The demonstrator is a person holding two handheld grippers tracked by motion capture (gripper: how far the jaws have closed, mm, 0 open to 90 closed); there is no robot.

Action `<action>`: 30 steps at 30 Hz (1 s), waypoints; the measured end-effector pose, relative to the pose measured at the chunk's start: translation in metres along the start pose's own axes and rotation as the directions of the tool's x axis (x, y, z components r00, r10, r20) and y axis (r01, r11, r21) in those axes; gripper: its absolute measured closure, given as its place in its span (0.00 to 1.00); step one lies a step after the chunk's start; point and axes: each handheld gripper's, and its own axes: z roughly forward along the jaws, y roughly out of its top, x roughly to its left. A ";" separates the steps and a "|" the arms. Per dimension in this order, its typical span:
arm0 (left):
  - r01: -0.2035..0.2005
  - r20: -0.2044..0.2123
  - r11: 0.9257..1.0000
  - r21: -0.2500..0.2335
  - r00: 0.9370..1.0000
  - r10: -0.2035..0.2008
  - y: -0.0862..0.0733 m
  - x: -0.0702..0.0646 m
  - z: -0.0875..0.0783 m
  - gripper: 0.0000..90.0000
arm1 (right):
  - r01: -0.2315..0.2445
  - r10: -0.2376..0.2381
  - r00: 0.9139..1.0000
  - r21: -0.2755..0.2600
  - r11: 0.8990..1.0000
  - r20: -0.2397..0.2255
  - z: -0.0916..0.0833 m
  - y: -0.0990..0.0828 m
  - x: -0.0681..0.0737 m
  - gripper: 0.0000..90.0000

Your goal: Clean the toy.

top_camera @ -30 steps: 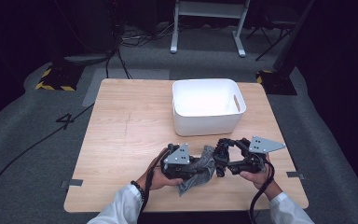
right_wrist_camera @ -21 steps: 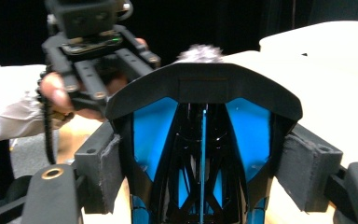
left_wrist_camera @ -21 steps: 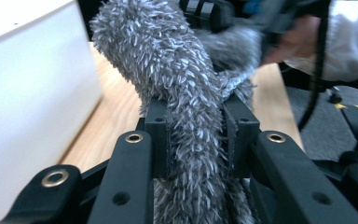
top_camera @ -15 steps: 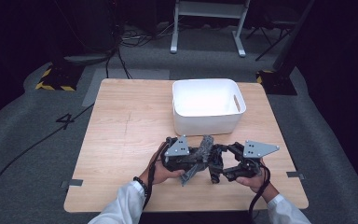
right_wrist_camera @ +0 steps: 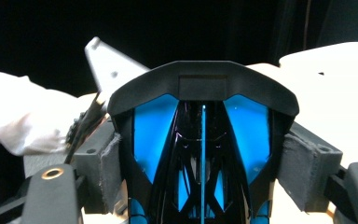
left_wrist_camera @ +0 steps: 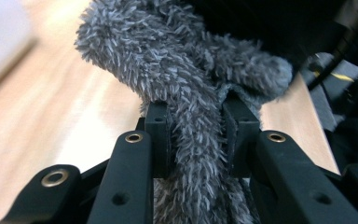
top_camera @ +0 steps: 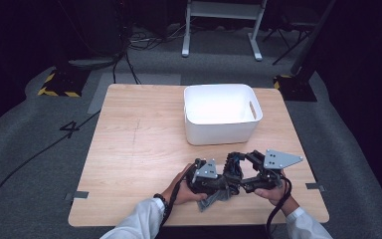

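Observation:
A grey fuzzy cloth [left_wrist_camera: 168, 60] is pinched between the black pads of my left gripper [left_wrist_camera: 196, 126]. From above, the cloth [top_camera: 215, 197] hangs from the left gripper [top_camera: 219, 184] down onto the table near its front edge. My right gripper [right_wrist_camera: 203, 163] is shut on a pair of black-framed glasses with blue lenses [right_wrist_camera: 158, 126], its pads pressing on both sides of the frame. In the high view the right gripper [top_camera: 246, 181] faces the left one, and the glasses [top_camera: 235, 167] sit between them, touching or nearly touching the cloth.
A white bin [top_camera: 222, 132] stands on the wooden table [top_camera: 139, 149] just beyond the grippers, its inside bare. The left half of the table is bare wood. The left gripper's grey plate [right_wrist_camera: 107, 60] and a white sleeve [right_wrist_camera: 18, 121] lie close behind the glasses.
Half a second ago the left gripper held the cloth raised over the glasses; it has since dropped back down with the cloth. The right gripper has barely shifted.

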 end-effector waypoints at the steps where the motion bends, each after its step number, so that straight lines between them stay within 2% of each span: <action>1: -0.014 0.009 1.000 0.010 1.000 0.014 0.000 -0.002 0.001 0.76 | -0.005 0.005 1.000 -0.009 1.000 0.008 -0.003 0.001 -0.002 0.28; 5: -0.053 0.059 0.998 0.033 0.997 0.051 0.002 -0.008 0.001 0.76 | -0.021 0.023 0.998 -0.024 0.999 0.062 -0.013 0.001 -0.010 0.28; 9: -0.064 0.060 0.997 0.034 0.996 0.062 0.004 -0.009 -0.008 0.76 | -0.032 0.033 0.997 -0.016 0.999 0.072 -0.014 -0.001 -0.012 0.28; 12: -0.078 0.046 0.997 0.005 0.996 0.078 0.008 -0.011 -0.021 0.76 | -0.026 0.025 0.997 0.003 1.000 0.079 -0.013 -0.002 -0.012 0.28; 15: -0.085 0.013 0.995 -0.055 0.996 0.086 0.013 -0.012 -0.039 0.76 | -0.028 0.027 0.996 0.010 1.000 0.080 -0.012 -0.003 -0.012 0.28; 18: -0.072 -0.028 0.990 -0.124 0.997 0.069 0.018 -0.010 -0.057 0.77 | -0.035 0.034 0.997 0.010 0.999 0.070 -0.010 -0.005 -0.012 0.28; 22: -0.050 -0.072 0.984 -0.171 0.997 0.038 0.020 -0.003 -0.068 0.77 | -0.047 0.046 0.998 0.007 0.999 0.034 -0.004 -0.006 -0.009 0.28; 25: -0.029 -0.104 0.984 -0.175 0.994 0.011 0.018 0.003 -0.068 0.77 | -0.035 0.035 0.999 0.021 0.999 0.011 0.001 -0.006 -0.003 0.28; 26: -0.018 -0.108 0.984 -0.179 0.994 -0.002 0.018 0.005 -0.067 0.77 | -0.031 0.031 0.999 0.027 0.999 -0.011 0.004 -0.007 0.000 0.28; 30: -0.005 -0.137 0.984 -0.176 0.990 -0.020 0.017 0.010 -0.062 0.77 | -0.025 0.026 0.999 0.032 0.999 -0.038 0.009 -0.007 0.005 0.28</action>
